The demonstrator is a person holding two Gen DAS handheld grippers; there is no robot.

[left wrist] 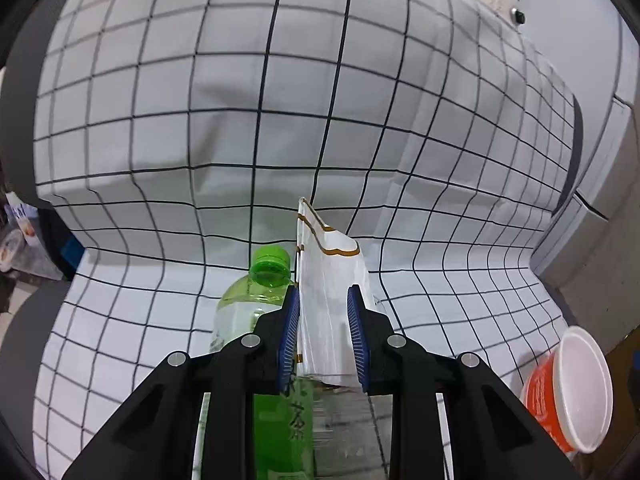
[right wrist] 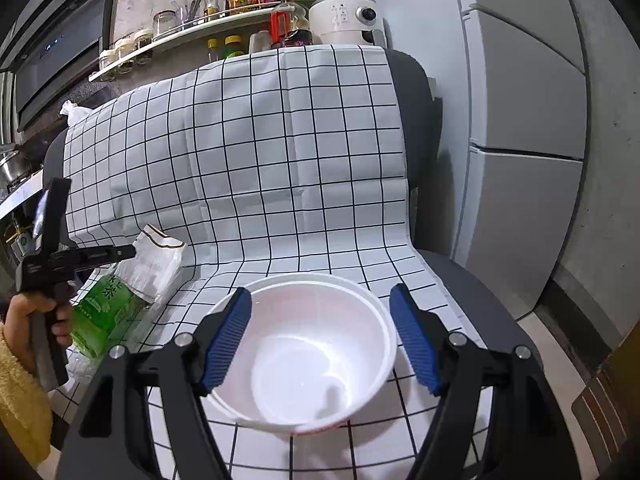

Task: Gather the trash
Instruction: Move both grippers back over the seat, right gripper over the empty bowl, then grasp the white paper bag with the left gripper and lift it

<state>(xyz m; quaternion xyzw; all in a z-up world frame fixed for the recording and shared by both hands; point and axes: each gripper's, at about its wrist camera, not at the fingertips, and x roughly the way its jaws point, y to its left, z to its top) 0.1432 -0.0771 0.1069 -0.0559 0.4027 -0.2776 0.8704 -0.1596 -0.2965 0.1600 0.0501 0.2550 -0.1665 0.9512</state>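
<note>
My left hand-held gripper [left wrist: 324, 332]: blue pads either side of white wrapper [left wrist: 328, 280], left pad on it, right pad near-touching; cannot tell if clamped. Wrapper stands upright, leaning on green-capped bottle [left wrist: 264, 292], which lies on checked cloth [left wrist: 240, 120] draped over chair seat and backrest. My right hand-held gripper [right wrist: 320, 336]: jaws spread wide, straddling white bowl [right wrist: 304, 356], pads clear of rim, nothing gripped. Bowl sits near seat's front edge, right of bottle. Fridge [right wrist: 528, 160] beyond chair's right side.
</note>
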